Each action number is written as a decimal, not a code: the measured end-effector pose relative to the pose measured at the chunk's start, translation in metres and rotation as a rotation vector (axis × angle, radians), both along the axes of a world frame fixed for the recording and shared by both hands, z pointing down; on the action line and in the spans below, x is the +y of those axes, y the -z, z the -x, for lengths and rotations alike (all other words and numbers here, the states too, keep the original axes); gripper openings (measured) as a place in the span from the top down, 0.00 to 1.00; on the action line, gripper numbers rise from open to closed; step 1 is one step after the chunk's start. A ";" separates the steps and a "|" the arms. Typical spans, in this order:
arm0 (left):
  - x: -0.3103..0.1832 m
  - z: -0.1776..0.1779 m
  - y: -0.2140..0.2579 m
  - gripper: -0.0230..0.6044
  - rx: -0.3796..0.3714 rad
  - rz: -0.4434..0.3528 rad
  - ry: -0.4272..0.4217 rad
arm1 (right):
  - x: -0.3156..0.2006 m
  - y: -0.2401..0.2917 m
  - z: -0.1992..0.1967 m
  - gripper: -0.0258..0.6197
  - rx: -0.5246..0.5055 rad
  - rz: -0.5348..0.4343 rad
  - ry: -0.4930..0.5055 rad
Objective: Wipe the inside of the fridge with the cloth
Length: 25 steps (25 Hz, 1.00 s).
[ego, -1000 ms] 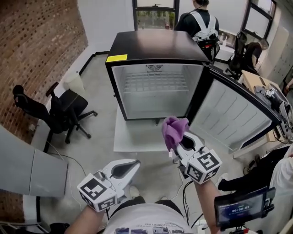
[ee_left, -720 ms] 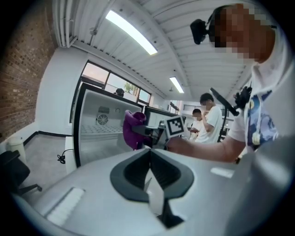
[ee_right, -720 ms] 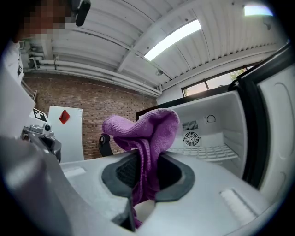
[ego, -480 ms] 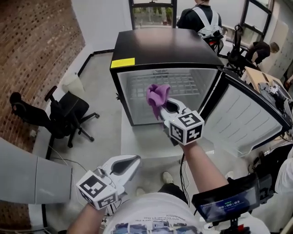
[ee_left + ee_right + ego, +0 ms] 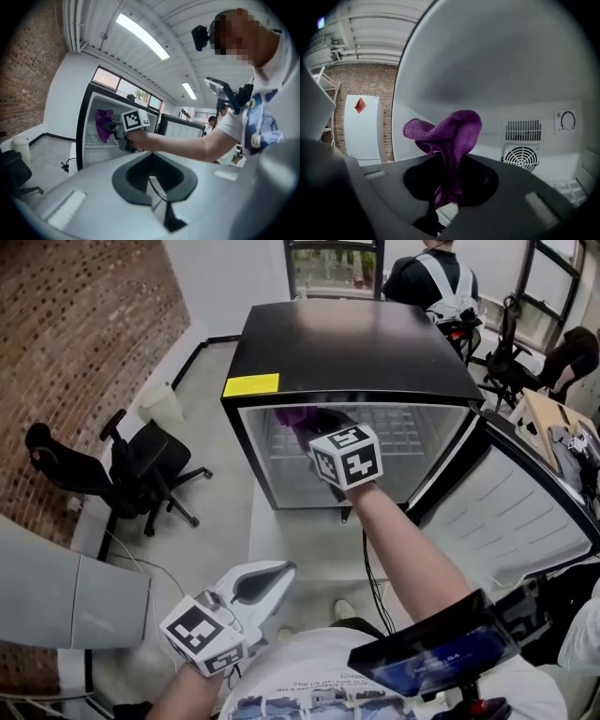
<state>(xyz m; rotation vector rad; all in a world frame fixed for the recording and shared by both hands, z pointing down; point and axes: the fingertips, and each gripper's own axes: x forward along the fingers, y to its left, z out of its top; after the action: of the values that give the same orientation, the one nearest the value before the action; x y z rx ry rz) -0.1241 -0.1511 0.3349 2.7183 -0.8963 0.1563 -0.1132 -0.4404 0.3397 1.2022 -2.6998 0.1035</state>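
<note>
1. Plainly, the fridge (image 5: 356,338) stood open, black on top and white within, with its door (image 5: 511,512) swung out to the right.
2. A black chair (image 5: 141,470) stood to its left, near the brick wall (image 5: 84,324).
3. The right gripper (image 5: 314,427) reached into the upper part of the fridge, jaws clamped on the cloth (image 5: 292,415). The cloth was a purple bunch rising past the jaw tips; whether it touched any wall could not be told.
4. The left gripper (image 5: 281,570) hung low by the person's body, well outside the fridge, jaws closed together on nothing.
5. A screen (image 5: 441,657) at the person's chest showed pale digits, too blurred to read.
6. A yellow label (image 5: 251,384) sat at the front left edge of the fridge top, its print too small to read.
7. On the back wall inside were a round fan grille (image 5: 522,157) and, up to its right, a dial (image 5: 567,120) with unreadable marks.
</note>
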 end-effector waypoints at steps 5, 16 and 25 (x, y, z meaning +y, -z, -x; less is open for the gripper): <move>-0.005 0.007 0.001 0.96 -0.003 -0.004 0.047 | -0.018 -0.003 0.015 0.86 0.009 0.006 0.014; 0.000 0.013 -0.005 0.96 -0.022 0.019 0.052 | -0.048 -0.026 0.036 0.86 0.020 0.080 0.016; 0.002 0.012 -0.008 0.96 -0.027 0.029 0.031 | -0.020 -0.028 0.048 0.86 -0.005 0.083 0.096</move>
<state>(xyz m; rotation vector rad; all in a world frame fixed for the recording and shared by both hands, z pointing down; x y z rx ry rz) -0.1360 -0.1491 0.3431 2.6805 -0.9364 0.1989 -0.1612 -0.4600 0.3676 1.0489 -2.7235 0.2032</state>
